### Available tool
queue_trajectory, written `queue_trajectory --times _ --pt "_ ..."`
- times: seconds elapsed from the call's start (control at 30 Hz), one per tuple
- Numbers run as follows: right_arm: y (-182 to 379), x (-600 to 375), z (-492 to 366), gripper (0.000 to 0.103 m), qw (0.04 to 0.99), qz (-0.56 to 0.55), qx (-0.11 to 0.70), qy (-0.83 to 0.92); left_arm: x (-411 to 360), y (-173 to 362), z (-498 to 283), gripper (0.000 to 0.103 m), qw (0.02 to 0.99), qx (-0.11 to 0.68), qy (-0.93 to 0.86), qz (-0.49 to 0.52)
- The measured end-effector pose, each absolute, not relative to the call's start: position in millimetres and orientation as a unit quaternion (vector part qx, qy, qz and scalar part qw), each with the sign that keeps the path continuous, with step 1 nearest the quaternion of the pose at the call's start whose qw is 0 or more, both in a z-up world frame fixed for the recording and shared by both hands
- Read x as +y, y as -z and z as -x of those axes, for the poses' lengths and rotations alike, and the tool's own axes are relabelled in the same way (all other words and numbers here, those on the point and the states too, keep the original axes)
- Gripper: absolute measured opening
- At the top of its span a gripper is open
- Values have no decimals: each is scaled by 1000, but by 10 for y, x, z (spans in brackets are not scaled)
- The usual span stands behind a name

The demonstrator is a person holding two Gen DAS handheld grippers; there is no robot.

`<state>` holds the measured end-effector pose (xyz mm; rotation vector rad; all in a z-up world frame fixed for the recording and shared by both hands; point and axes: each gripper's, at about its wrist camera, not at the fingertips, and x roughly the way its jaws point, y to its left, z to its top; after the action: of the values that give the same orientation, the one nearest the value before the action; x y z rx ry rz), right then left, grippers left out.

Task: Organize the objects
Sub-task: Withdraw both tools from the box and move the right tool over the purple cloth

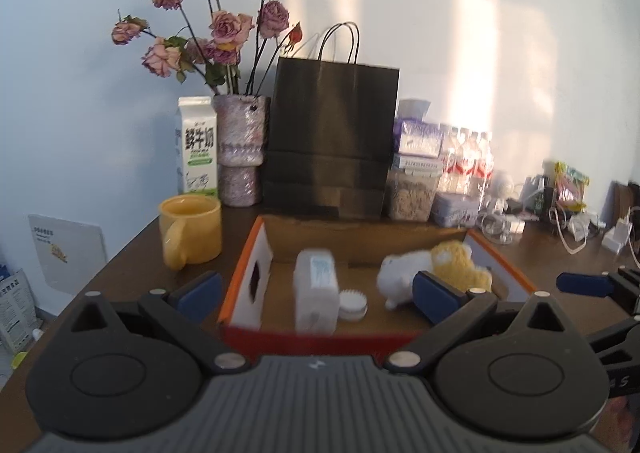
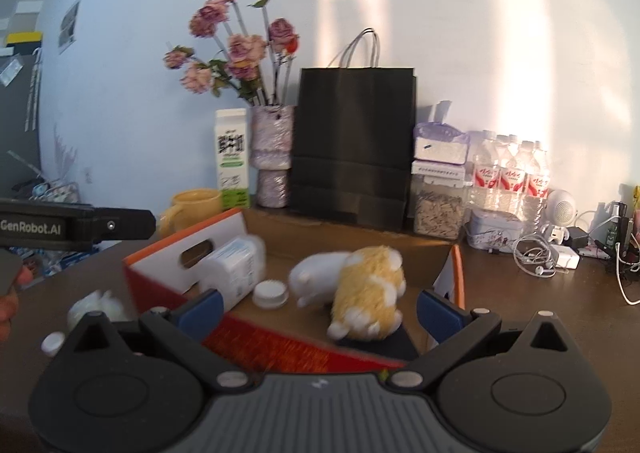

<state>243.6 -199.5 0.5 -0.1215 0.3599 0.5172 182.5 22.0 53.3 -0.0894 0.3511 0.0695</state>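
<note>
Dark wood bench [image 2: 520,305] carries everything I see. Nearest, both tongs stand wide and hold nothing: left tongs [image 1: 316,291], right tongs [image 2: 318,309]. Between them sits one orange-edged cardboard box [image 2: 160,277], its near wall partly cut off by the tongs. Inside I count one white bottle [image 1: 315,293] lying down, one ribbed white cap [image 1: 353,304] and one yellow-and-white plush toy [image 2: 368,289], all blurred. Farther back stand one yellow mug [image 1: 191,231], one milk carton [image 1: 198,145] and one black paper bag [image 1: 332,137].
</note>
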Motion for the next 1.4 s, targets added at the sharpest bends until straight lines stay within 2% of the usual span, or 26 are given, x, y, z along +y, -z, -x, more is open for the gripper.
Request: queue_trajectory --times 0.67,1.2,1.4 --pt "413 -2112 -1528 103 920 69 254 -292 514 -96 -731 103 971 226 -65 52" --pt "700 -1767 -1542 103 886 123 301 -331 493 38 -558 103 968 241 -49 57" --pt "747 -1775 -1576 103 883 124 294 -345 569 86 -599 103 965 248 -59 61"
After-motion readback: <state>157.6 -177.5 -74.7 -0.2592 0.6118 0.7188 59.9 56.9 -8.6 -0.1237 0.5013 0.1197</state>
